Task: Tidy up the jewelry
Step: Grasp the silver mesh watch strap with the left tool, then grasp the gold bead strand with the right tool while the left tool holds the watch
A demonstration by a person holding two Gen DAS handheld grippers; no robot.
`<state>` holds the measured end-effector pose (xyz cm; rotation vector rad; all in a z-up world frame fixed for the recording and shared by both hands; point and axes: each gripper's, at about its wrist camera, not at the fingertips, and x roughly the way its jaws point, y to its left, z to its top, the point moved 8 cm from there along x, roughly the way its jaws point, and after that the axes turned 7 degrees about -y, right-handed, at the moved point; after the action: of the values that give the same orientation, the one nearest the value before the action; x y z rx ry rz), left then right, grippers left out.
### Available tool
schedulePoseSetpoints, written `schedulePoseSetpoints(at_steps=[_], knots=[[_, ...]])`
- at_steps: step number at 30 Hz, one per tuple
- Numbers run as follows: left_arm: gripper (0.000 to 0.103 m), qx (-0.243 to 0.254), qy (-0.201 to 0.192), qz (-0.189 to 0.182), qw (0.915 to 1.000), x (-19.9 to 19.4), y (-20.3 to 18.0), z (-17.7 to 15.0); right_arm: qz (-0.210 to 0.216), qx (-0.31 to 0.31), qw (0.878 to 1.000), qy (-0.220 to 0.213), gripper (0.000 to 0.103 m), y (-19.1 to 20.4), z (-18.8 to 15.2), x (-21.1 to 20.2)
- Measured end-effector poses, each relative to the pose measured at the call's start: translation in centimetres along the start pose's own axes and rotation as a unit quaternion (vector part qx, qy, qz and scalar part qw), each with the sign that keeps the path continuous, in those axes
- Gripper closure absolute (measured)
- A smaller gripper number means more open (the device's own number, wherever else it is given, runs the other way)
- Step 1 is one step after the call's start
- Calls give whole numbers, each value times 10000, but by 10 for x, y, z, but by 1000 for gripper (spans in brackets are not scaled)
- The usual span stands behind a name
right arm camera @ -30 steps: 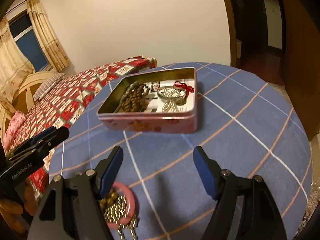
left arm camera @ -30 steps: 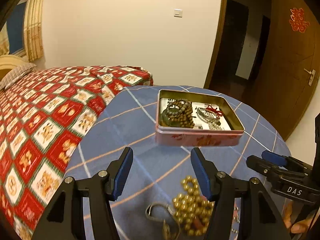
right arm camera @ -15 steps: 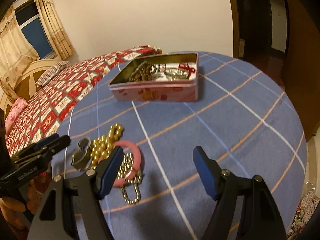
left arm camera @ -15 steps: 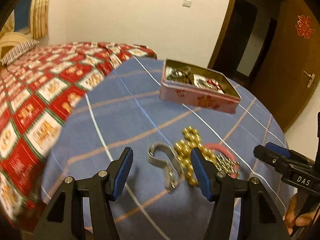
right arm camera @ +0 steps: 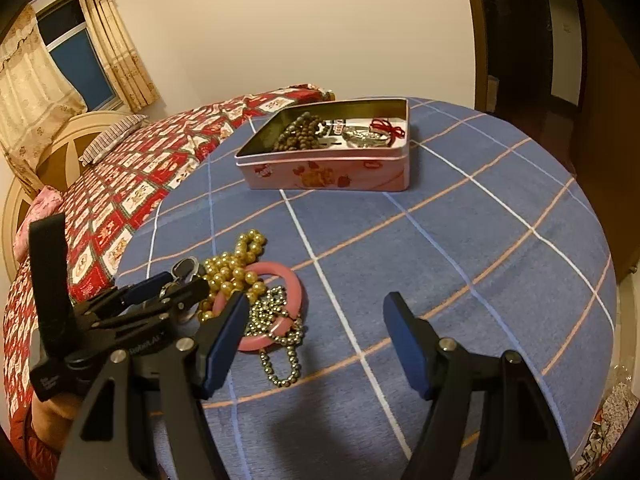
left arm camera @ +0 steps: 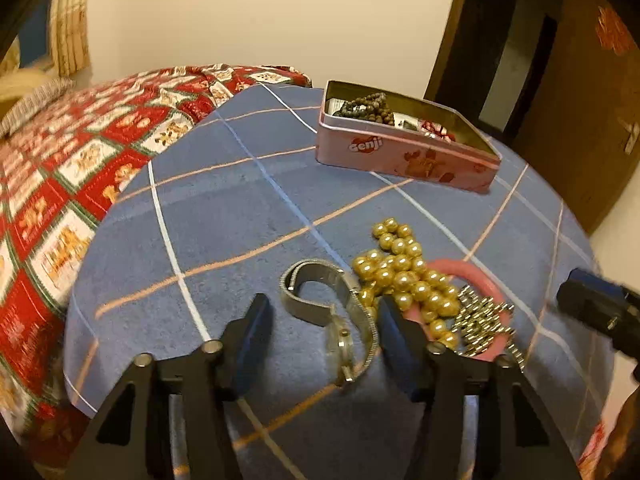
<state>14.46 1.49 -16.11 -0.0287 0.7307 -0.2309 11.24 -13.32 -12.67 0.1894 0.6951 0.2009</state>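
A silver mesh-band watch (left arm camera: 336, 308) lies on the blue checked tablecloth (left arm camera: 240, 208), between the open jaws of my left gripper (left arm camera: 324, 320). Beside it to the right lie a gold bead strand (left arm camera: 404, 276), a pink bangle (left arm camera: 468, 276) and a small silver bead chain (left arm camera: 484, 320). A pink open tin (left arm camera: 400, 152) further back holds brown beads (left arm camera: 368, 106) and other jewelry. In the right wrist view my right gripper (right arm camera: 316, 328) is open and empty, right of the pile: gold beads (right arm camera: 232, 272), pink bangle (right arm camera: 280, 280), silver chain (right arm camera: 280, 340), and the tin (right arm camera: 332, 168) beyond.
The round table ends close on the right and near sides. A bed with a red patterned quilt (left arm camera: 60, 152) lies left of the table. A wooden door (left arm camera: 592, 100) and dark doorway stand behind on the right.
Both grippers have pulled back from the tin and lowered toward the jewelry pile. The left gripper now straddles the watch. Both stay open.
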Motion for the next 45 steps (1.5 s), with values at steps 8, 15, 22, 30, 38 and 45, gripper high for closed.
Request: schedulePoseSetpoints(at_steps=[8,15,22,30,38,45], knots=[[80,25,-19,-129,9999,-1,7,0,98,-6,9999,106,32,8,-2,6],[91,-94,-304,-245,9992,-18,13,12,107,-59,9998,142,38,11,-2,8],[91,-95,-719,-308,9969,-46,18,37,258,-253,9992,155,38,26,4,15],[91,-236,-999,-275,9943,-68,29,53,452,-764,9954,370,38,62,5,43],[91,-229,-1057,-238,9939,-72,31,56,286,-1337,9875,786,37,84,-3,79],[91,-218,-1033,-245,9941,-71,30,55,77,-1740,9820,729,80,85,-1,83]])
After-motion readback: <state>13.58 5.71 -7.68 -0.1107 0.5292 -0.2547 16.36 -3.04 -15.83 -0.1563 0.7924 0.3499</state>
